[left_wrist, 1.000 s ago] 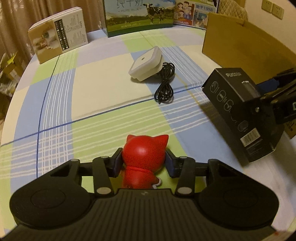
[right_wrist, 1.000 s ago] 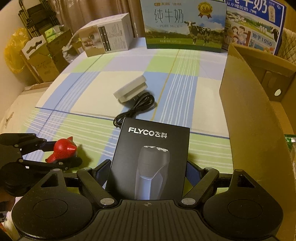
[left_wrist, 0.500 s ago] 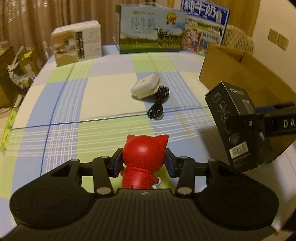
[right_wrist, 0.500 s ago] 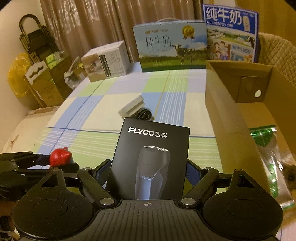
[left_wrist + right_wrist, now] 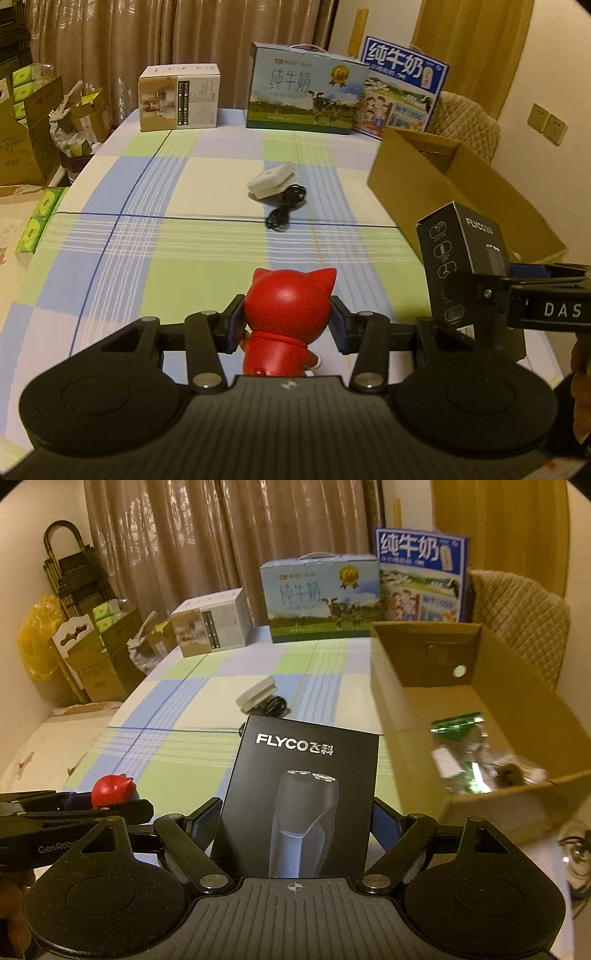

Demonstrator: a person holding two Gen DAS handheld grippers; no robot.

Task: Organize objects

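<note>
The left gripper (image 5: 288, 328) has its jaws squeezed on a little red cat toy (image 5: 290, 314). The toy is up off the surface (image 5: 207, 192), held by the sides of its round head. The right gripper (image 5: 295, 830) has its jaws pressed on both sides of a black shaver box (image 5: 301, 801), and that box is up in the air too, standing straight.

Off to the right sits a big open cardboard box (image 5: 406, 716). A shiny green packet (image 5: 461, 753) lies inside it. I think this is where things go, so the step now looks like carrying both things over to that box.

Farther back on the checked cloth lie a white charger (image 5: 269, 177) and a black cord (image 5: 286, 206), touching each other. They look like they are waiting their turn.

Next, the shaver box needs to go over the cardboard wall and down inside, with room left beside the packet. The wall is tall, so the box must be lifted high enough not to bump it. The red cat can follow after.
</note>
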